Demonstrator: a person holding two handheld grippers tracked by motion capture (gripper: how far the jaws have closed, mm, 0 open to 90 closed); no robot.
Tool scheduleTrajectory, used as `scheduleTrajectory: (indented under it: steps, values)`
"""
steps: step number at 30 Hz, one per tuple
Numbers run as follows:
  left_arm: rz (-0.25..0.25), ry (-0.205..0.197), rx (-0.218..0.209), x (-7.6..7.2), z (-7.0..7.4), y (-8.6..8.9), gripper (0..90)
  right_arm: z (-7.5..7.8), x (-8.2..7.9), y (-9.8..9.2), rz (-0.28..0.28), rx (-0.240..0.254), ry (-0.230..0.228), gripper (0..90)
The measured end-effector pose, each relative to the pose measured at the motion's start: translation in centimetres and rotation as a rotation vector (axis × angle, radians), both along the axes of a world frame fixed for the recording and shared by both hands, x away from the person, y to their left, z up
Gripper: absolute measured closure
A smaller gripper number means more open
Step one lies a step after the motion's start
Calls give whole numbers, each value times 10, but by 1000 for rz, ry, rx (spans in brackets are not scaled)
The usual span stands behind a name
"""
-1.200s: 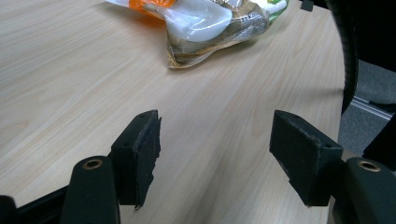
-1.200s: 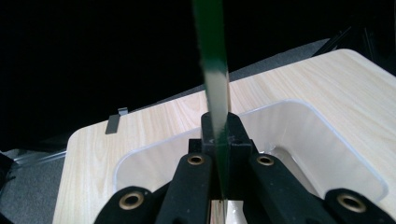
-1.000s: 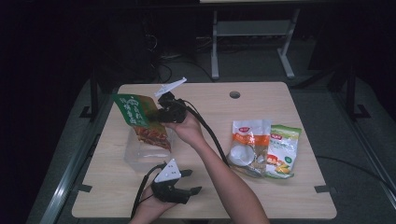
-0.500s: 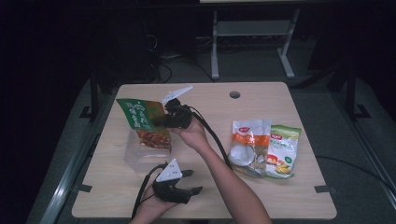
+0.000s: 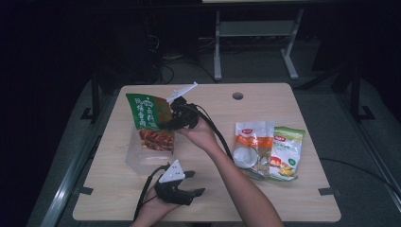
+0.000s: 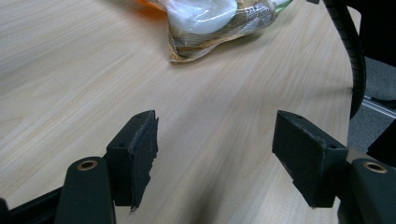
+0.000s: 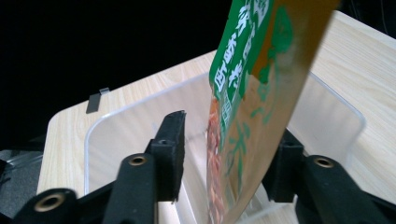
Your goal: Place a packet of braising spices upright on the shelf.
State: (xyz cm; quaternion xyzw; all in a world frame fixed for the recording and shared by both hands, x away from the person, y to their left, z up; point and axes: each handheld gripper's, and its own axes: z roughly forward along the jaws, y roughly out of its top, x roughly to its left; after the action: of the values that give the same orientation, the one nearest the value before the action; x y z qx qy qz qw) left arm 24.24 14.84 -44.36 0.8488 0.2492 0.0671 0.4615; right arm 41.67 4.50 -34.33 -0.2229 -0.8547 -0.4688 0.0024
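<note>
Right gripper (image 5: pixel 166 118) above bin (image 5: pixel 137 161), level

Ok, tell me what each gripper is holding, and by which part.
Nothing is gripped. The right gripper has just been opening; the green snack pouch stands between its jaws, over the clear container. The left gripper is open, holding nothing.

The clear bin (image 5: pixel 142 158) sits on the table (image 5: pixel 302 198) at its left side; the snack pouch (image 5: pixel 150 120) stands upright in the bin, rising above its rim; two packets (image 5: pixel 267 149) lie side by side, touching, well apart to the right; the right gripper (image 5: pixel 172 118) hangs just right of the pouch; the left gripper (image 5: pixel 189 191) lies before the bin, near the table's front edge.
</note>
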Motion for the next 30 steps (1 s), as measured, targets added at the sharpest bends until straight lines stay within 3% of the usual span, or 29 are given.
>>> scheduleTrajectory:
  steps: [20, 30]
  values:
    - [11, -5, 7, 4, 0, 1, 293, 8, -9, -51, -46, -31, 18, 415]
    - [15, -13, 12, 6, -1, 2, 289, 4, -11, -74, -60, -34, 24, 384]
